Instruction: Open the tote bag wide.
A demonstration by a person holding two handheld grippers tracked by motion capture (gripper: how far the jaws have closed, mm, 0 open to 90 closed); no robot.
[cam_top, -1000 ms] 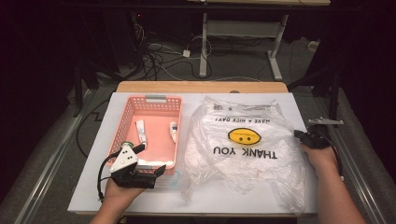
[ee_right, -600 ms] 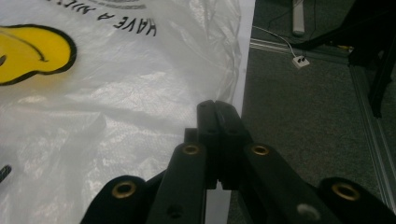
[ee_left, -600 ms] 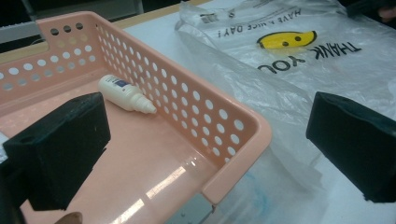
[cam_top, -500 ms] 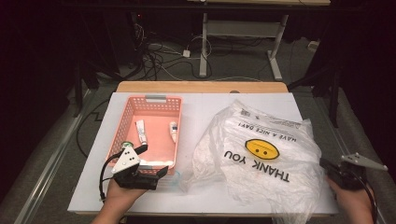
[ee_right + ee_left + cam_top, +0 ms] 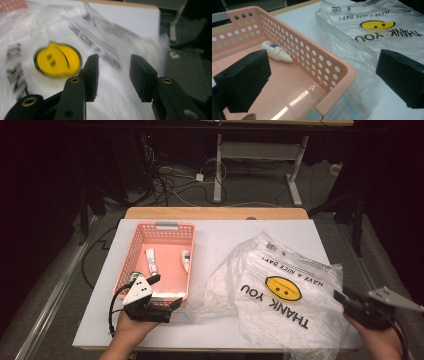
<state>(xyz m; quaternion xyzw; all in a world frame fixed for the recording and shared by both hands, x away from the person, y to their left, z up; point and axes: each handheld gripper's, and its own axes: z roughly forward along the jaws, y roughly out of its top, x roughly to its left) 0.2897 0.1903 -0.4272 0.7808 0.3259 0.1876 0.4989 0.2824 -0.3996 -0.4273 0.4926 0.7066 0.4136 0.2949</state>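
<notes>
A pink perforated basket stands on the left of the white table top. It holds a small white bottle and a white tube. My left gripper is open at the basket's near right corner. In the left gripper view one jaw is inside the basket, the other outside over the bag, near the bottle. A clear plastic bag printed "THANK YOU" with a yellow smiley lies crumpled on the right. My right gripper is at its near right edge. Its jaws have just been opening, with nothing pinched between them.
The white table top shows bare between the basket and the bag. A wooden edge runs along its far side. Beyond it are cables and a desk frame on a dark floor.
The right gripper moved from the bag's right edge toward the table's near right corner, dragging the bag that way, and its jaws have parted. The left gripper stayed at the basket.
</notes>
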